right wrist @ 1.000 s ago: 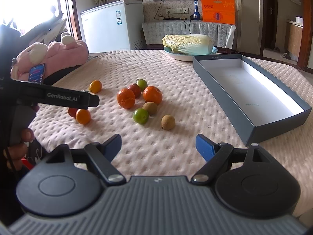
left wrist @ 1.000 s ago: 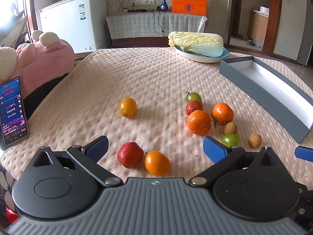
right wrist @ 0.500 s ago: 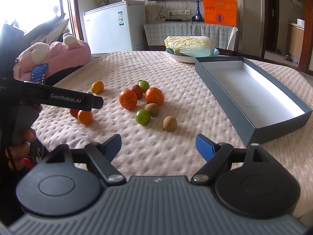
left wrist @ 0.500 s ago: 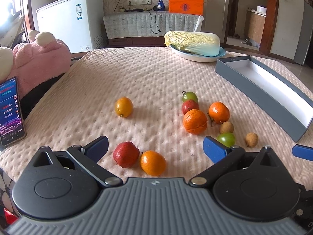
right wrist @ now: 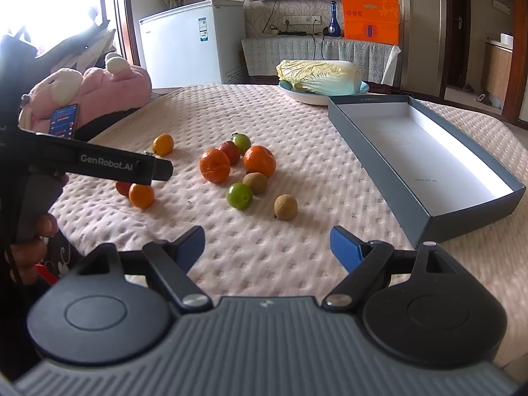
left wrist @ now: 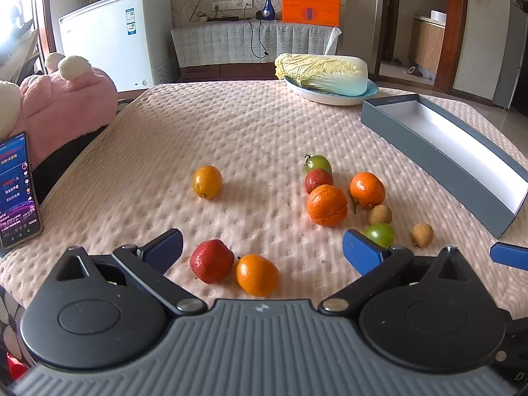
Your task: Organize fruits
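My left gripper [left wrist: 262, 247] is nearer: jaws apart, empty, red fruit [left wrist: 211, 261] and orange [left wrist: 256, 274] just ahead by the table's near edge. Right gripper [right wrist: 265, 247] likewise spread, empty; grey box [right wrist: 462, 211] ahead-right.

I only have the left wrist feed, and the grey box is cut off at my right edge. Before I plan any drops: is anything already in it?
Observer: No. The right wrist view takes in the whole grey box; its floor is bare, with no fruit inside.
Operator: I see only one blue tip at my right edge. Is the right gripper free?
Observer: Yes. The right gripper is open, with nothing between its fingers.
Operator: Which fruit lies nearest in front of it?
Observer: The small brown fruit, which lies alone between the cluster and the box and touches neither.
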Demonstrator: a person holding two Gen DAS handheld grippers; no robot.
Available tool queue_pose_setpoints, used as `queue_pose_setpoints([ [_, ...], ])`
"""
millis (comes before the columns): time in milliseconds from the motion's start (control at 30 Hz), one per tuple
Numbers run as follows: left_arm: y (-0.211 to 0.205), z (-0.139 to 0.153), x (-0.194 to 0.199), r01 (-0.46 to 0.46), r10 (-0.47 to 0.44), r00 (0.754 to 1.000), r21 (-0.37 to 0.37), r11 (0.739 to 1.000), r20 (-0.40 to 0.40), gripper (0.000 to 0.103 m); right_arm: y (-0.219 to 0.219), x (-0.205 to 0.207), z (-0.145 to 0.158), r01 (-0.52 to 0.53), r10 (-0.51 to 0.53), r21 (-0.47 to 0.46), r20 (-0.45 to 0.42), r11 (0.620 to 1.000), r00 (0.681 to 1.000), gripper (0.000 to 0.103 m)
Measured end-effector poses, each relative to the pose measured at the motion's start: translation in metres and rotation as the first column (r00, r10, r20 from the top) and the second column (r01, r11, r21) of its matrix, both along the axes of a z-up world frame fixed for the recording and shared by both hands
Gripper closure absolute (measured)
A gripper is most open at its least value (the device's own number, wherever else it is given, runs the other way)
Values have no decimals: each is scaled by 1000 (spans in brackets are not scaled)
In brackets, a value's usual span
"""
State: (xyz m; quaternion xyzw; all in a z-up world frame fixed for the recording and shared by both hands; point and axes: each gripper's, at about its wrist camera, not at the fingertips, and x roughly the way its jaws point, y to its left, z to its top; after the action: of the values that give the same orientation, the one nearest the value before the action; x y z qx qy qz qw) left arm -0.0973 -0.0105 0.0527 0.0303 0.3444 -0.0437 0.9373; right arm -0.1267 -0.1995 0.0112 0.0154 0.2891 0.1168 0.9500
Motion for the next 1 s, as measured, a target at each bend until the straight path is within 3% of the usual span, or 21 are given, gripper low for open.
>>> queue_pose_setpoints([
  [300,4,2,-7,-7,7,1000,10,1000,21,0,0,-2,5,-17,17,3,20,1000,1000,19],
  [500,22,5,-16,-14,15,999,-23,1000,40,0,5,4,17,-91,92,-10,48,996,995,19],
  [667,28,5,-24,67,-66,997,-45,997,35,0,7,18,17,-109,112,-41,65,993,992,25],
  [767,24,2,-27,128,-127,991,-18,992,31,0,1,24,9,-87,88,-34,45,996,995,25],
  [867,21,-5,-21,149,-149,989,-13,989,-6,13,-2,30,8,-84,85,-25,44,996,995,27],
  [933,19,-11,-14,156,-158,986,-35,987,-53,29,-2,36,6,-76,77,-36,32,996,997,34],
  [1000,15,-16,-10,171,-174,982,-54,984,-74,38,-3,44,1,-72,72,-41,-7,997,997,46],
])
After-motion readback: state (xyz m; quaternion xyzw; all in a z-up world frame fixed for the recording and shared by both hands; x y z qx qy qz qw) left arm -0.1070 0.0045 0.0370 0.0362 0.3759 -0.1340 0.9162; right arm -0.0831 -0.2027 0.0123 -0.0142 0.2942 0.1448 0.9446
